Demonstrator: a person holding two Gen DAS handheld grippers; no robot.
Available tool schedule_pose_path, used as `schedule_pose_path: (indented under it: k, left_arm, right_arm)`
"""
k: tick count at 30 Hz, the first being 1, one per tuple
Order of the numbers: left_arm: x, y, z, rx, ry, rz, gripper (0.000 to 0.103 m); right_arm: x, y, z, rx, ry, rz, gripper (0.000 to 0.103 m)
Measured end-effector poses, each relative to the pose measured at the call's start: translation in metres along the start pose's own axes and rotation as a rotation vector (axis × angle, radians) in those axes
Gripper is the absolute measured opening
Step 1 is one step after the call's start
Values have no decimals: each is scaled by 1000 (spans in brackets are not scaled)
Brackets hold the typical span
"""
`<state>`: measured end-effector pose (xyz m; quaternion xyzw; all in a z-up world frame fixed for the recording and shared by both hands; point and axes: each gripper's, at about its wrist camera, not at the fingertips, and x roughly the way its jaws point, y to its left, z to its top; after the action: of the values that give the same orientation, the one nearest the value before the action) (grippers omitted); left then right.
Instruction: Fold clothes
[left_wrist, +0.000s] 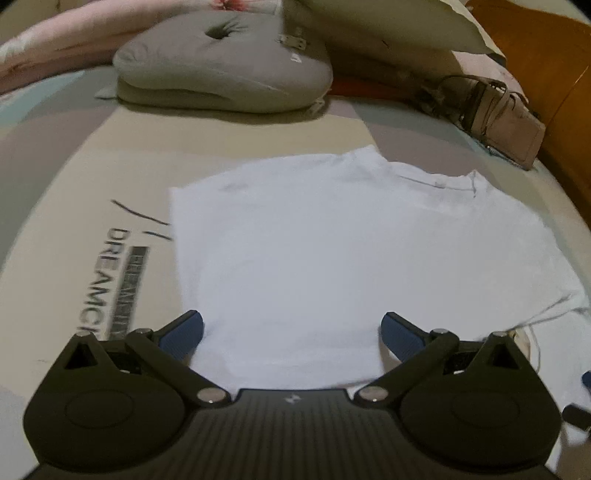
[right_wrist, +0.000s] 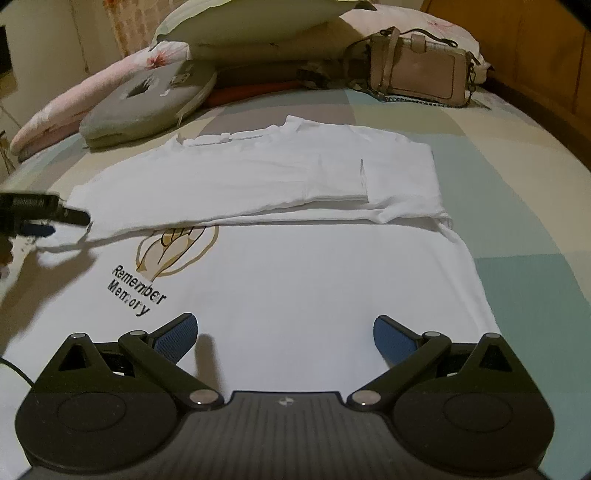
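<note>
White cotton T-shirt (right_wrist: 295, 266) spread flat on a bed covered by a pastel checked bedsheet (right_wrist: 517, 206), its far half folded over toward the near half so that a sleeve (right_wrist: 400, 177) lies on top; the fold edge runs from 9 o'clock to 3 o'clock across the right wrist view. A printed hand emblem with the black words "Remember Memory" (right_wrist: 138, 291) shows just below the fold at 9 o'clock. Right tool (right_wrist: 284, 338) hovers over the near plain part of the shirt, blue-padded fingers (right_wrist: 175, 341) spread well apart, holding nothing. Left tool (left_wrist: 291, 338) likewise has its fingers wide apart above the shirt (left_wrist: 332, 258), empty; in the right wrist view it appears at 9 o'clock (right_wrist: 51, 221), near the shirt's edge, whether touching cannot be told. At 12 o'clock beyond the shirt: a grey tufted seat cushion (left_wrist: 221, 62), a cream pillow (right_wrist: 251, 22) and a beige leather handbag with chain strap (right_wrist: 421, 70), all well apart from the garment. Black lettering on the bedsheet (left_wrist: 107, 280) lies at 9 o'clock in the left wrist view, just beside the shirt
</note>
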<state>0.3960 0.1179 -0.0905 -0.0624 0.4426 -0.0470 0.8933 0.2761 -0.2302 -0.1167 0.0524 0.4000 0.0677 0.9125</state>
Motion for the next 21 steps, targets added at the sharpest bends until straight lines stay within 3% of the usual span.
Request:
schedule_pose_path:
  k: [5, 9, 11, 13, 15, 21]
  left_arm:
    - [-27, 7, -1, -91, -27, -129, 102]
    - [-12, 0, -18, -78, 41, -118, 102]
    - [-13, -5, -22, -68, 30, -94, 102]
    - [-27, -15, -19, -62, -6, -34, 102]
    - [-48, -32, -16, -43, -96, 5, 102]
    - [-54, -107, -26, 22, -242, 2, 102]
  right_arm:
    - [-3, -5, 1, 33, 1, 25, 103]
    - [-3, -6, 1, 48, 2, 26, 103]
    - [-4, -7, 0, 48, 2, 29, 103]
    - [-5, -9, 0, 50, 3, 38, 103]
    - [-6, -11, 0, 54, 2, 47, 103]
    - [-11, -9, -2, 32, -27, 51, 103]
